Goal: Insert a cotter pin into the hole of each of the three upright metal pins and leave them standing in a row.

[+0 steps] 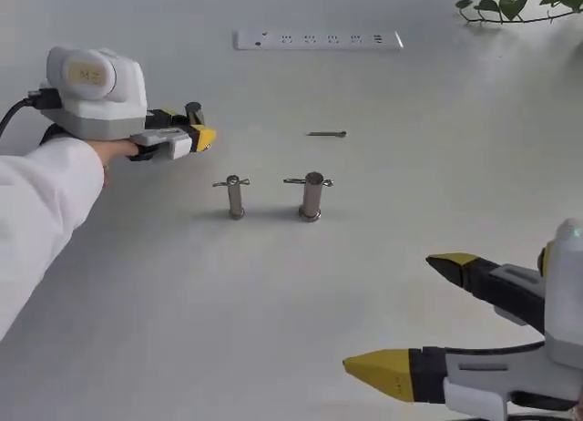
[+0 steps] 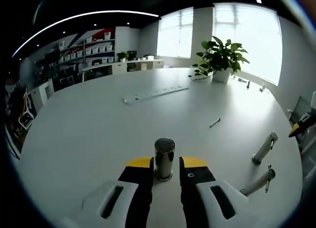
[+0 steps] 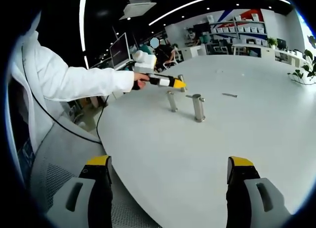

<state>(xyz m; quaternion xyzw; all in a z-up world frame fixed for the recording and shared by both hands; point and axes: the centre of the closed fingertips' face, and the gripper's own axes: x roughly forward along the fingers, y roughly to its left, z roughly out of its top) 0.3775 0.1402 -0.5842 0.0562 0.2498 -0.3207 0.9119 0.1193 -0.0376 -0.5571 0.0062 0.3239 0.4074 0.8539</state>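
Note:
My left gripper [image 1: 202, 129] [image 2: 165, 165] is shut on a short upright metal pin [image 1: 193, 113] [image 2: 164, 148], held at the table's left. Two more metal pins [image 1: 236, 196] [image 1: 311, 196] stand side by side mid-table, each with a cotter pin through its head; they also show in the right gripper view [image 3: 172, 100] [image 3: 198, 107]. A loose cotter pin [image 1: 326, 134] [image 2: 214, 123] lies flat beyond them. My right gripper [image 1: 392, 312] [image 3: 169, 161] hangs open and holds nothing, near the front right, well short of the pins.
A white power strip [image 1: 319, 40] [image 2: 155, 94] lies at the far side of the white table [image 1: 137, 302]. A potted plant [image 1: 519, 4] [image 2: 222, 57] sits at the far right. A white sleeve [image 1: 36, 220] reaches in from the left.

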